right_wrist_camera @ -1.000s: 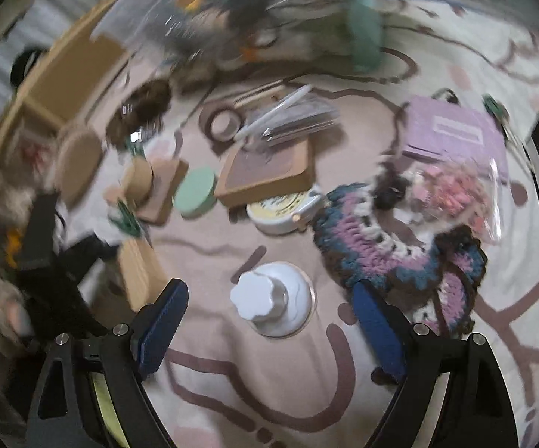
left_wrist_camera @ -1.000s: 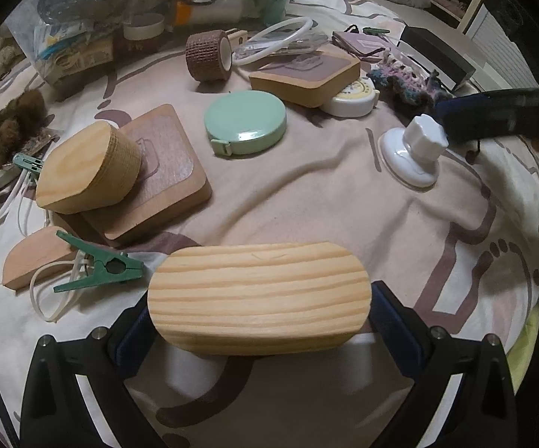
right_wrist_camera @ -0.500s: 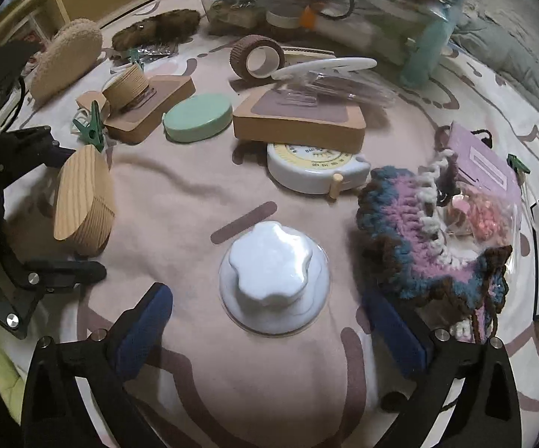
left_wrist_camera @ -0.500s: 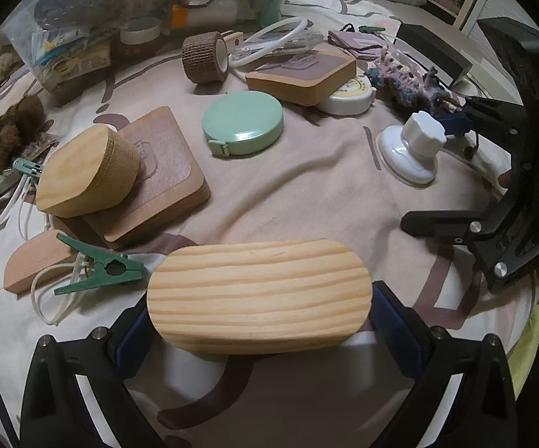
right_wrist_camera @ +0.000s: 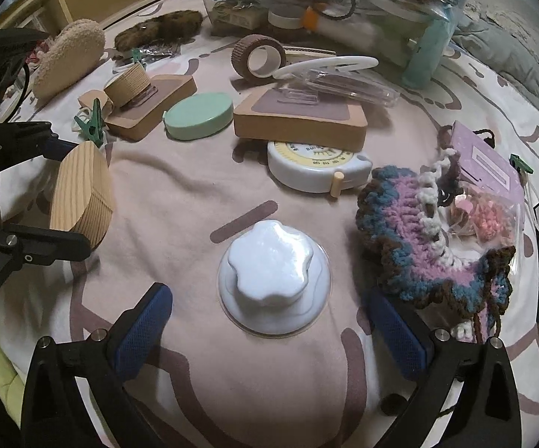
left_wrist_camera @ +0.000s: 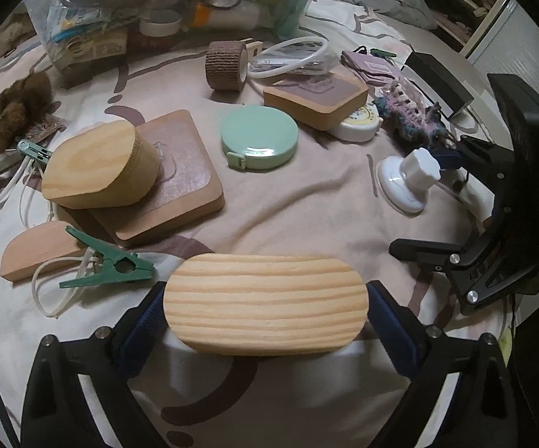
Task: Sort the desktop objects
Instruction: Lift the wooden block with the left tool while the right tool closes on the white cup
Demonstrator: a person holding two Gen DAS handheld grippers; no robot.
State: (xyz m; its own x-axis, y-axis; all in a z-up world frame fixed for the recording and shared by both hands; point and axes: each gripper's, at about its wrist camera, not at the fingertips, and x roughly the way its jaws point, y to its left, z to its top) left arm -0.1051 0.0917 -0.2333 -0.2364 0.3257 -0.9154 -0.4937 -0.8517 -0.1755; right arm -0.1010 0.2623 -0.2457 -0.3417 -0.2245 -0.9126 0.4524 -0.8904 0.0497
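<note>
So the left gripper (left_wrist_camera: 265,311) is clamped on the oval pine block (left_wrist_camera: 265,304) by its two ends, near edge of the patterned cloth (left_wrist_camera: 306,201). Right gripper (right_wrist_camera: 269,326) is spread wide, holding nothing — its blue pads flank the white flower-shaped knob (right_wrist_camera: 271,270) without touching, crocheted piece (right_wrist_camera: 433,239) just to the right.

2 tape measures (right_wrist_camera: 199,115), 2 square wooden coasters (right_wrist_camera: 299,121), 1 white knob (right_wrist_camera: 271,265).

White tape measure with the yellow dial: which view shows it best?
The right wrist view: the white tape measure shows its yellow dial, case side and pull tab, partly tucked under the wooden block. The left wrist view shows only a small edge behind that block.
</note>
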